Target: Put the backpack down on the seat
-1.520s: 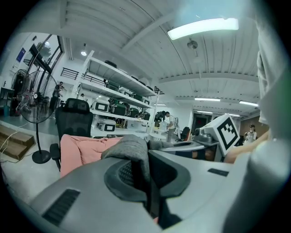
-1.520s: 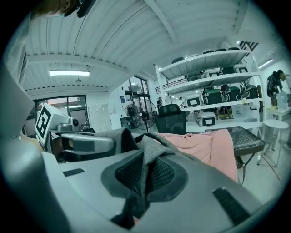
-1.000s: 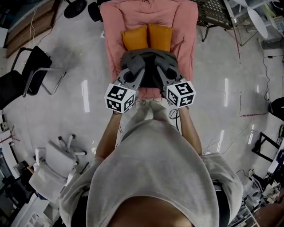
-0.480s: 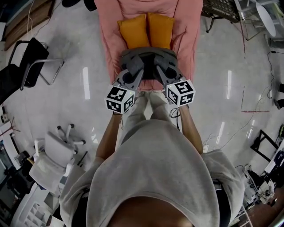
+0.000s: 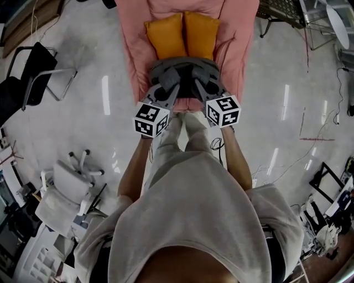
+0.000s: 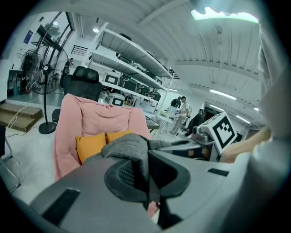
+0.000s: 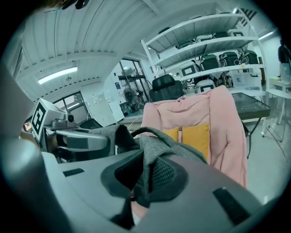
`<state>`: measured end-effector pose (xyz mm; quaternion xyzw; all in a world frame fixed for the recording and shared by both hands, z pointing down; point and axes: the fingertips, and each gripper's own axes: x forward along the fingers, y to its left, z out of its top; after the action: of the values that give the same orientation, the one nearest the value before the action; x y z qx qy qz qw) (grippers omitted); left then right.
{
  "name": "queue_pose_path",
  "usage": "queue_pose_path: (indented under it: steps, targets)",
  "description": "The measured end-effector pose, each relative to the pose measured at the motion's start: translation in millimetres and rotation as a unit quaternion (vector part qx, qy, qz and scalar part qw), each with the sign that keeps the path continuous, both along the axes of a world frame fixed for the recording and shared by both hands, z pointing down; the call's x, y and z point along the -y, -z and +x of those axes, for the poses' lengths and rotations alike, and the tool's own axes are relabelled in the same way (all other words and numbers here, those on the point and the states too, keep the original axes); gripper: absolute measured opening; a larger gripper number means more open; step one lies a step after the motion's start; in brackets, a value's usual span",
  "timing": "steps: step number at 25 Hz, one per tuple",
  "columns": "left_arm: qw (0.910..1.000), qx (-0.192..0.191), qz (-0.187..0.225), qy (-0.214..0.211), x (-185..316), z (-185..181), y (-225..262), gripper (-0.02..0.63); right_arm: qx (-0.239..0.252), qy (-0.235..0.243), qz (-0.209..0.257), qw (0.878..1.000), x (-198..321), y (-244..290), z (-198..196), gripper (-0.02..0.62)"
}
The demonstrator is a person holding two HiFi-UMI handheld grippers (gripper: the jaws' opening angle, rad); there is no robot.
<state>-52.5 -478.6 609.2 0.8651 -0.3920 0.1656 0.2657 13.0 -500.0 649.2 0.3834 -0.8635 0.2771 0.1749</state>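
A grey backpack hangs between my two grippers over the front of the pink-draped seat, just below two orange cushions. My left gripper is shut on a fold of the backpack's grey fabric, pinched between its jaws. My right gripper is shut on another grey fold beside a strap loop. In both gripper views the pink seat back and the orange cushions lie straight ahead. The backpack's underside is hidden, so whether it touches the seat I cannot tell.
A black tubular chair stands on the glossy floor at left, a white swivel chair at lower left. A metal mesh table is at upper right, cables trail at right. Shelves of equipment, a standing fan and distant people lie behind the seat.
Both grippers have sunk toward the seat with the backpack between them. The backpack now sits closer to the orange cushions. The grip has not changed.
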Motion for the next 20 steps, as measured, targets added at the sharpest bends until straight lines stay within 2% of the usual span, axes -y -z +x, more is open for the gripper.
queue_pose_path:
  steps: [13, 20]
  targets:
    - [0.9995, 0.023, -0.014, -0.017, 61, 8, -42, 0.029, -0.013, 0.003, -0.021, 1.000, 67, -43, 0, 0.029]
    - [0.9993, 0.025, -0.028, -0.008, 105, 5, -67, 0.030, -0.009, 0.001, -0.037, 0.999, 110, -68, -6, 0.031]
